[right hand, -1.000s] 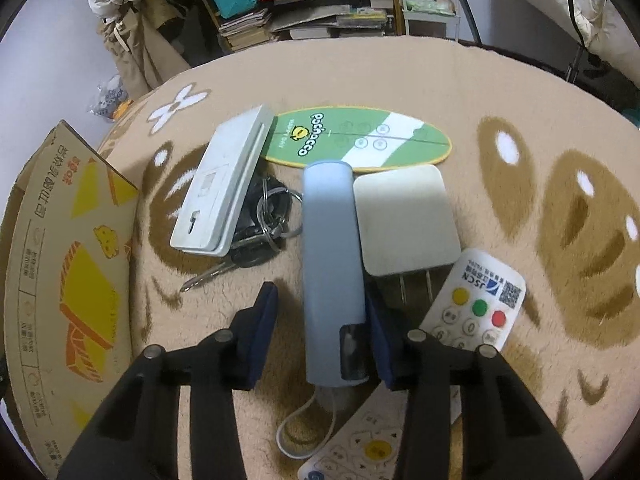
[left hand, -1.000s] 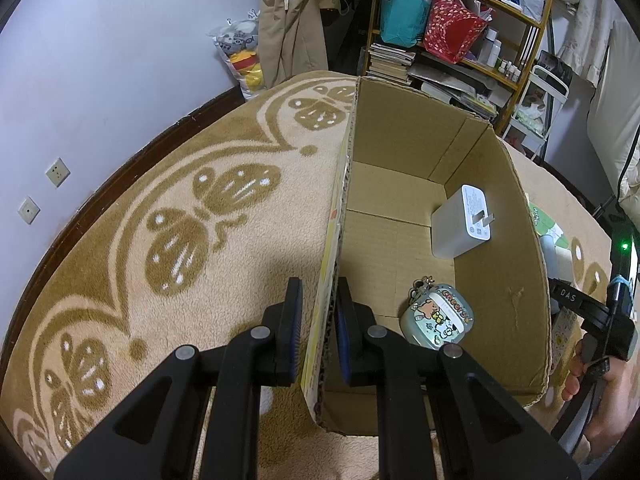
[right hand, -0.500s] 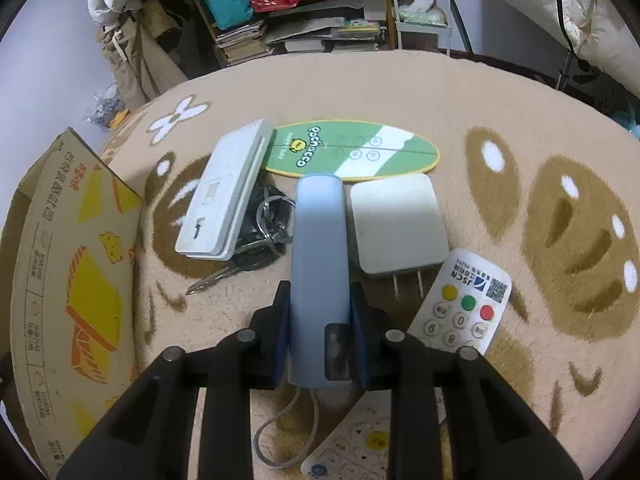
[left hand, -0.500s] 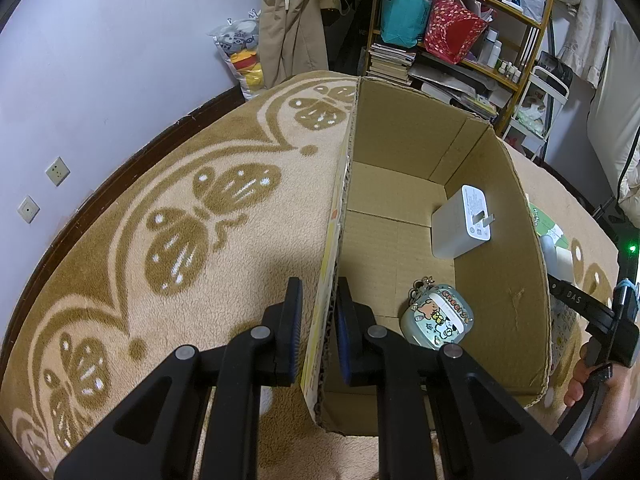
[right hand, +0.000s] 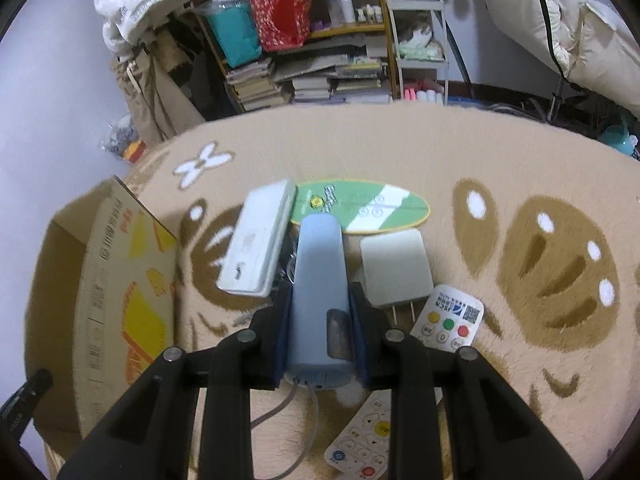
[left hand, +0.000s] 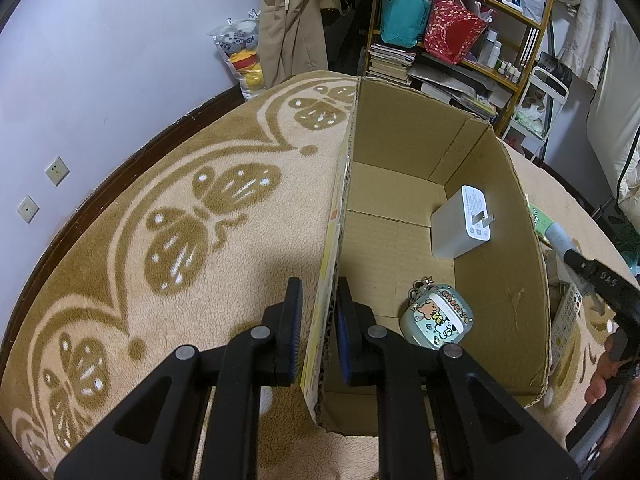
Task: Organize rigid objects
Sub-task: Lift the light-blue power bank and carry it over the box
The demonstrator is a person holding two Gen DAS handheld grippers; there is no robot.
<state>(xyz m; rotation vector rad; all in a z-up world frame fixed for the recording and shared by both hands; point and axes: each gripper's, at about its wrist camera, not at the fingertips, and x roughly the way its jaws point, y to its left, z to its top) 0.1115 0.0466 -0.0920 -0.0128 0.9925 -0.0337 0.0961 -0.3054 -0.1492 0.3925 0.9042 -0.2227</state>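
Note:
My left gripper [left hand: 318, 312] is shut on the left wall of the open cardboard box [left hand: 404, 148]. Inside the box lie a white charger [left hand: 456, 220] and a cartoon-printed case with a keyring [left hand: 438, 320]. My right gripper [right hand: 319, 312] is shut on a light blue cylinder [right hand: 318, 280] and holds it lifted above the carpet. Below it on the carpet lie a white rectangular device [right hand: 258, 248], a green oval card [right hand: 376, 208], a white plug adapter [right hand: 396, 268], keys mostly hidden by the cylinder, and a white remote with coloured buttons [right hand: 448, 320].
The box also shows at the left of the right wrist view [right hand: 104, 292]. A second remote [right hand: 360, 440] lies near my right gripper. Cluttered shelves [right hand: 312, 40] and hanging clothes stand beyond the patterned carpet [left hand: 160, 220]. A wall with sockets is at the left.
My right gripper has closed on the blue cylinder and lifted it off the carpet; the view has risen and tilted up. My left gripper has kept its hold on the box wall.

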